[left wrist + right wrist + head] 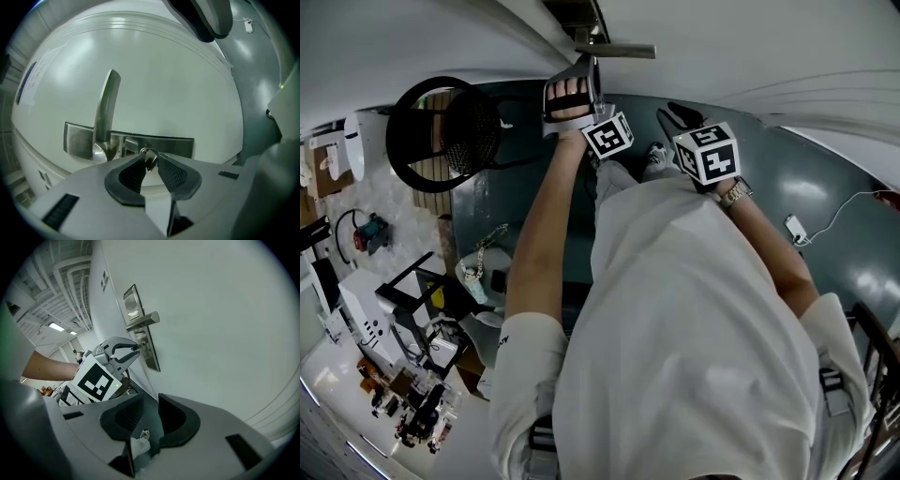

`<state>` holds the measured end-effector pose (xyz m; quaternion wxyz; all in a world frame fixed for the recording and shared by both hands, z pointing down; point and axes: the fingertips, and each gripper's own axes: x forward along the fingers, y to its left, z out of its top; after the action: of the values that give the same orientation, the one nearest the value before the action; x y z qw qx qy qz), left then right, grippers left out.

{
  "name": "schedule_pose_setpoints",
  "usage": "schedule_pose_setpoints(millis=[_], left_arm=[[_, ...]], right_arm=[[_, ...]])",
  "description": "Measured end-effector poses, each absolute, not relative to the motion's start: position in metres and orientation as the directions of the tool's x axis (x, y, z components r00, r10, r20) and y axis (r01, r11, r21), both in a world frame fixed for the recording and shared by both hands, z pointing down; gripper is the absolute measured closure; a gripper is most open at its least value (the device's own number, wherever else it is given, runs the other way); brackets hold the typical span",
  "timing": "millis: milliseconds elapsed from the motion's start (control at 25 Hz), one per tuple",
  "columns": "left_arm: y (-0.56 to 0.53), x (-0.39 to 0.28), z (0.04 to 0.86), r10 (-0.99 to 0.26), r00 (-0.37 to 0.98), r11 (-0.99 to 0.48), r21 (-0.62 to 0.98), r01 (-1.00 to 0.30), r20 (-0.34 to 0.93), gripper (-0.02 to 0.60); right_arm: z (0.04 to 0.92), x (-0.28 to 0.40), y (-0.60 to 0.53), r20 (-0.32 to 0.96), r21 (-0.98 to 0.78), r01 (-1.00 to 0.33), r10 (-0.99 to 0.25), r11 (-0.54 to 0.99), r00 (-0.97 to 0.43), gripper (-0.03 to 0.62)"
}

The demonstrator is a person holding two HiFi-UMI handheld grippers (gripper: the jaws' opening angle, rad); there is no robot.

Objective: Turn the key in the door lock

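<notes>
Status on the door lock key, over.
Left gripper closed on small silver key in steel lock plate. Right gripper open, empty. Silver lever handle beside key, not blocking.

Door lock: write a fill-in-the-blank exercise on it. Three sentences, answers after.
The left gripper is shut on the ___ in the lock plate. The right gripper holds ___ between its open jaws. In the left gripper view, the door handle shows to the ___ of that gripper's tips.
Missing words: key; nothing; left.
</notes>
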<state>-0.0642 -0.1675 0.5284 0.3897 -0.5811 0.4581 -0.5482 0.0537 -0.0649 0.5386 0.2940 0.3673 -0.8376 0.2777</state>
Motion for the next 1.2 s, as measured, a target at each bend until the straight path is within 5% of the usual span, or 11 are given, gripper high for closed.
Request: schedule_pose_setpoints(millis=[320,960,1200], left_arm=[[-0.164,-0.061,0.531,-0.965,0.032,-0.260,-0.965,-0.023,0.259,0.494],[-0.167,-0.062,0.511,-0.921,0.017,-0.316,-0.719,-0.619,0.390,0.506],[-0.168,-0.066,0.508,-0.905,0.076,-0.290,-0.476,-0.830,0.419,0.522]], right_arm=[[0.544,0.054,-0.056,0.706,-0.252,-0.780,-0.442,0.573,-0.553,0.499],[0.542,0.067,-0.063,0.707,-0.258,-0.792,-0.450,0.553,-0.545,0.499],[0.544,0.066,-0.066,0.706,-0.260,-0.790,-0.449,0.556,-0.548,0.499]])
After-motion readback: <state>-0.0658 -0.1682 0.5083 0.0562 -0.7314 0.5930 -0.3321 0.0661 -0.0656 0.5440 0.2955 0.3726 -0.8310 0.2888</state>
